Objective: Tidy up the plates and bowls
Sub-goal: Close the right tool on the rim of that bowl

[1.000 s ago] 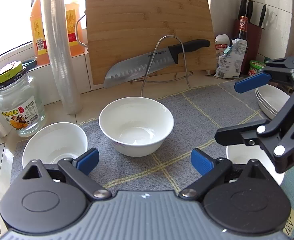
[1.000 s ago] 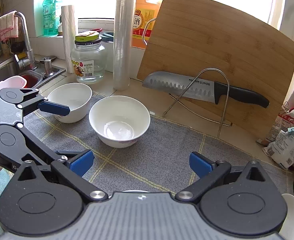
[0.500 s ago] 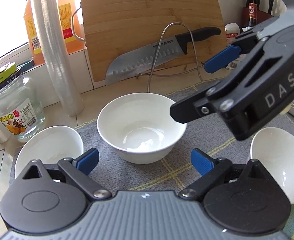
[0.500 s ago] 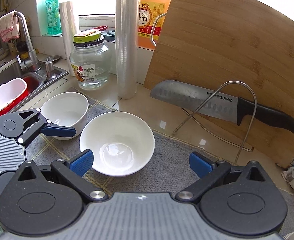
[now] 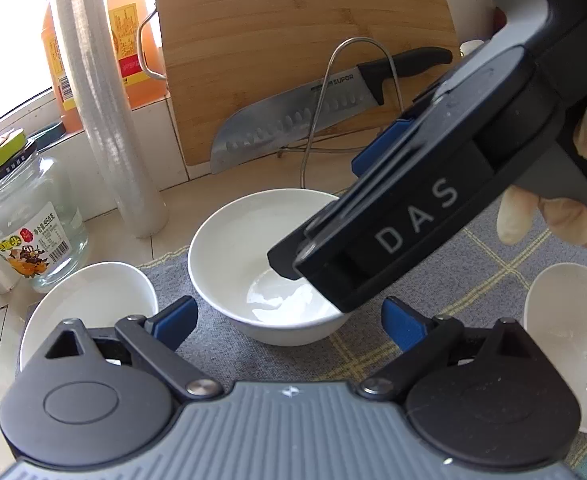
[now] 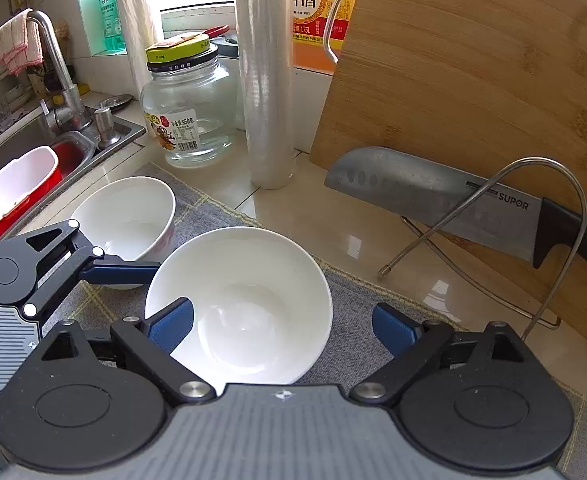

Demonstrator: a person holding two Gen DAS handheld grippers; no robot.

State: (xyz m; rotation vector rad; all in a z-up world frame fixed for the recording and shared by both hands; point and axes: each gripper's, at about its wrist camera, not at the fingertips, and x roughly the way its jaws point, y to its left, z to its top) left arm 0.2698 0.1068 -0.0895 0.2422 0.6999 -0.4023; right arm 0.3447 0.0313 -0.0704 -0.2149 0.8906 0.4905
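The right gripper has just been narrowing its still-open jaws around the middle bowl on the grey mat; its left pad is inside the rim, nothing pinched. Lower so the rim sits between the pads, then close. The left gripper waits open and empty.

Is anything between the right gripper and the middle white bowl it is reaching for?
Nothing visible. The right gripper is open, its jaws just closing, already around the middle bowl. The left gripper hangs beside, open, clear of the path.
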